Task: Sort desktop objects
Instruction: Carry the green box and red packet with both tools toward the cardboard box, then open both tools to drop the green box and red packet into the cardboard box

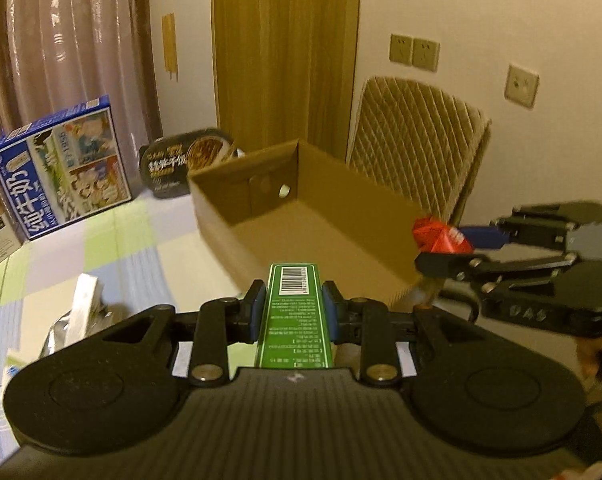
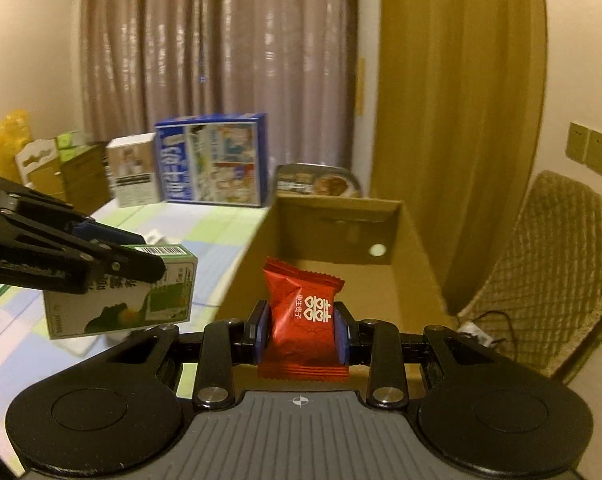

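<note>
My left gripper (image 1: 294, 308) is shut on a slim green carton (image 1: 295, 316) with a barcode on its end, held in the air just short of the open cardboard box (image 1: 325, 216). From the right wrist view the same green carton (image 2: 121, 292) hangs in the left gripper (image 2: 141, 264) at the left. My right gripper (image 2: 303, 326) is shut on a red candy packet (image 2: 303, 316), upright between the blue pads, in front of the cardboard box (image 2: 337, 236). In the left wrist view that red packet (image 1: 441, 236) and the right gripper (image 1: 457, 246) hover over the box's right wall.
A blue picture box (image 1: 61, 168) and a black noodle bowl (image 1: 189, 160) stand behind the cardboard box on the checked tablecloth (image 1: 113, 248). A white packet and foil wrapper (image 1: 81, 316) lie at the left. A quilted chair (image 1: 417, 152) stands at the right, beyond the table.
</note>
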`<state>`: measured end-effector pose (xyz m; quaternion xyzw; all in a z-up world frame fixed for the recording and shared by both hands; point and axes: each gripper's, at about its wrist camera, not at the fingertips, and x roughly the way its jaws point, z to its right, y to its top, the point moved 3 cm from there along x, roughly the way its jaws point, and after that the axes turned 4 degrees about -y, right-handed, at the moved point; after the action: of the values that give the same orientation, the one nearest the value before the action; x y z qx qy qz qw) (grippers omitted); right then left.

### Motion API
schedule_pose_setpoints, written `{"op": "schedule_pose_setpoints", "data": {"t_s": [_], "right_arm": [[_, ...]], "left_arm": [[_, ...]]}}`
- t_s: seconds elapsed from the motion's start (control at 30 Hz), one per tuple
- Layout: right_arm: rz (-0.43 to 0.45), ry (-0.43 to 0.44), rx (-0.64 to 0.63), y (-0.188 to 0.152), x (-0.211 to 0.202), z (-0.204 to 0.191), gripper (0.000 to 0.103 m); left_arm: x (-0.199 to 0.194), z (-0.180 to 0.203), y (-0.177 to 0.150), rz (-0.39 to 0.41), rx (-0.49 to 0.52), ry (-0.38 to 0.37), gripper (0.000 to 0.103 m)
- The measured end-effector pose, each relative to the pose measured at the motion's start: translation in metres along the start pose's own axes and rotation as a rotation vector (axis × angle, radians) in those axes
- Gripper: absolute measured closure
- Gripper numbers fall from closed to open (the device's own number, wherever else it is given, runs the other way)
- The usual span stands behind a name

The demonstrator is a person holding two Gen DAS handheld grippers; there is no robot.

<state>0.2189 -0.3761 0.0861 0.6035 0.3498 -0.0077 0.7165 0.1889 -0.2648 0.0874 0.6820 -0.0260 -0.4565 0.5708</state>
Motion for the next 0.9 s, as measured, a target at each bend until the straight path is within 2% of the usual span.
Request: {"op": "schedule_pose_setpoints", "data": {"t_s": [0.27,0.63,0.9], "right_arm": [[-0.033,-0.023,0.044,0.007,0.041,0.040,0.073],[-0.074,-0.023,0.094,-0.004,0.077,0.069,0.073],[-0.086,-0.017,0.100,-0.006,0.086,0.072,0.073]], "left_arm": [[0.048,0.013,0.034,0.022,-0.061,-0.007,0.078],[0.112,0.012,0.043,-0.001,-0.084,-0.006,0.078],[0.108,0.006,0.043,0.014,-0.079,0.016,0.078]]}}
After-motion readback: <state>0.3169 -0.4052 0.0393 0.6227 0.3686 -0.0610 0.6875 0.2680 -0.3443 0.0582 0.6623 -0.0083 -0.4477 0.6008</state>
